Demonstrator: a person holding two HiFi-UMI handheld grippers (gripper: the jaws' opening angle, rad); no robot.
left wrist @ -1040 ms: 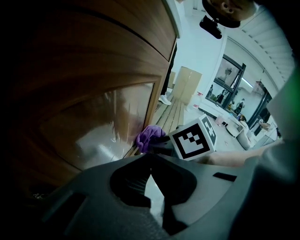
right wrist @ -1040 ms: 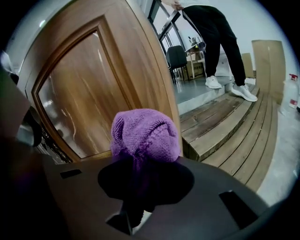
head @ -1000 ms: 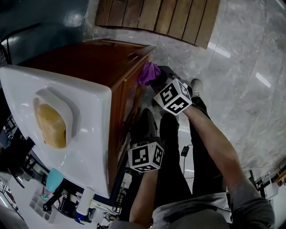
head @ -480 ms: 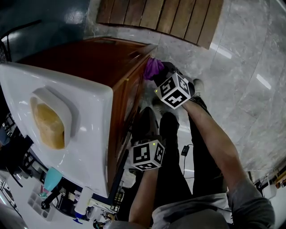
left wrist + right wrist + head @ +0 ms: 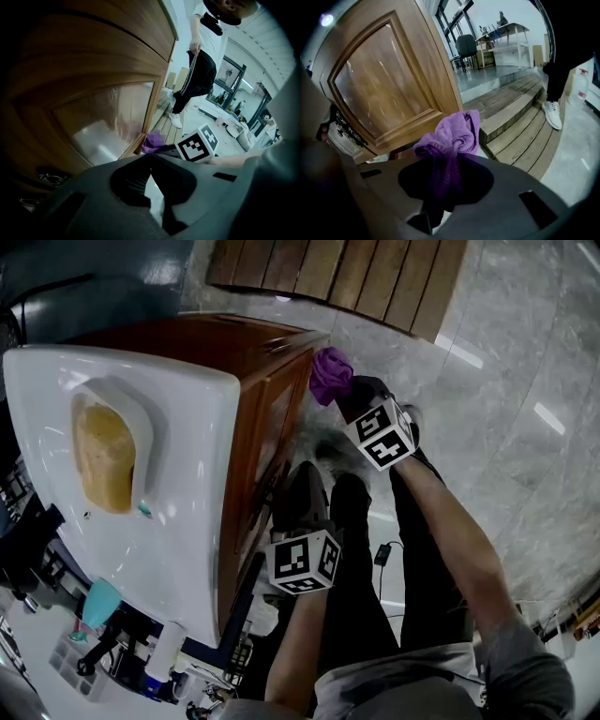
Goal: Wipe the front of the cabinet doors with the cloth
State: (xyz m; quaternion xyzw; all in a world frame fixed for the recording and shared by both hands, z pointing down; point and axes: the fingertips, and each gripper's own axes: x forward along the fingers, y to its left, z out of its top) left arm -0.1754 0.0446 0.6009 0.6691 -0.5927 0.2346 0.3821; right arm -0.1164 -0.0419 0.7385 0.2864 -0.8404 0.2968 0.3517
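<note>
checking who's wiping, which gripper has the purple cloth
The right gripper: its jaws are shut on the purple cloth, next to the cabinet door. The left gripper has closed, empty jaws.

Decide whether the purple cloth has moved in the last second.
Yes. The purple cloth, held in the right tool, has shifted towards the far front corner of the wooden cabinet.

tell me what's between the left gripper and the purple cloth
Nothing: in the left gripper view the stretch from the left gripper to the cloth is bare, with the cabinet door alongside.
</note>
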